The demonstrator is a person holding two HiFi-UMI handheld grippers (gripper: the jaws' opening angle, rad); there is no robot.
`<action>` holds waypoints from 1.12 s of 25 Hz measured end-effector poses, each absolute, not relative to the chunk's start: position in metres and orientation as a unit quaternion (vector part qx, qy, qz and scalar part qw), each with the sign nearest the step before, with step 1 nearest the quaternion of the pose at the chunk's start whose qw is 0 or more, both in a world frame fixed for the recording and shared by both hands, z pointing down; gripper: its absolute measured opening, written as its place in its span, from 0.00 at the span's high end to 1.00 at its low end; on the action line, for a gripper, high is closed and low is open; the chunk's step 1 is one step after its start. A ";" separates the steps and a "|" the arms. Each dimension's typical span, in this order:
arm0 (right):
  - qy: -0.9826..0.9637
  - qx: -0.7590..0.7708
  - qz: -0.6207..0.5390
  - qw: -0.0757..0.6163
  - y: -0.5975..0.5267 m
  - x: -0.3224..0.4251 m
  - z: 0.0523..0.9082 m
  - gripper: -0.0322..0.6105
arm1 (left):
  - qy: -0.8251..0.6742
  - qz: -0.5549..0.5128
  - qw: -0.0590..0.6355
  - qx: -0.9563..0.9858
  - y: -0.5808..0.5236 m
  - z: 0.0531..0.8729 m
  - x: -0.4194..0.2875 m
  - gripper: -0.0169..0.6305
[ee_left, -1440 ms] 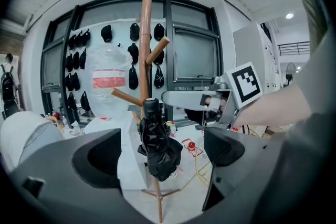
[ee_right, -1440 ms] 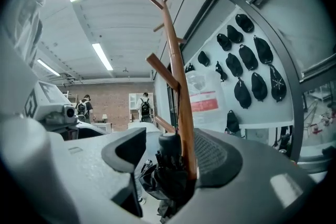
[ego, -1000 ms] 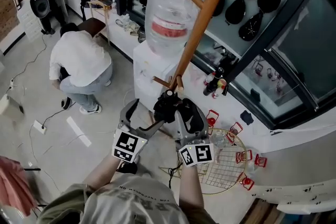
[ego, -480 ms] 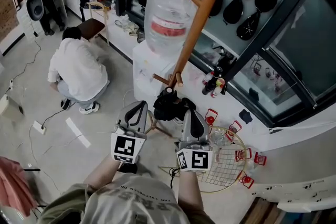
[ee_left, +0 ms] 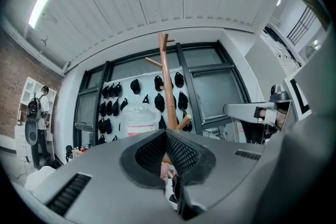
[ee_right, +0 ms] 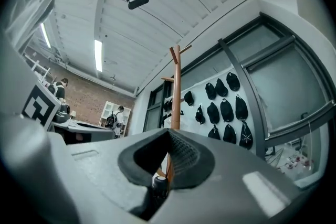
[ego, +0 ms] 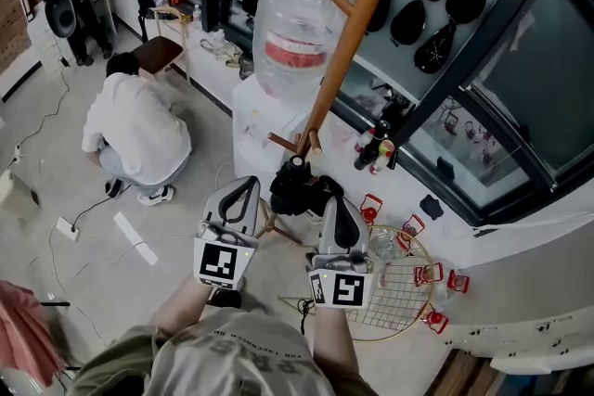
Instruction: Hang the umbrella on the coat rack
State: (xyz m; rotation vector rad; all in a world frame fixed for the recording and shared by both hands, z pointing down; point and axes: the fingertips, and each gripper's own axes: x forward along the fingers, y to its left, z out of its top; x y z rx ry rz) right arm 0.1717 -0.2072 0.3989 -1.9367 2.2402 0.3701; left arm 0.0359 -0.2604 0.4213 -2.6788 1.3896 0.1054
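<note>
Right gripper (ego: pixel 334 203) jaws are pinched shut on the umbrella (ego: pixel 299 188), with its black cap (ee_right: pixel 159 182) sitting in the gap. Left gripper (ego: pixel 250 187) is shut too and looks empty, umbrella just beside it. Looks like the lift step: next, raise it to a peg (ego: pixel 315 142) on the rack (ego: pixel 357 23) just ahead and hook it on.

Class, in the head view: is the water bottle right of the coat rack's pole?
No, the water bottle appears left of the coat rack.
</note>
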 end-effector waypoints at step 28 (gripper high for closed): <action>0.739 -0.655 0.151 0.048 -0.209 0.163 0.379 0.95 | 0.469 0.016 0.053 -0.881 -0.264 0.426 0.031 0.96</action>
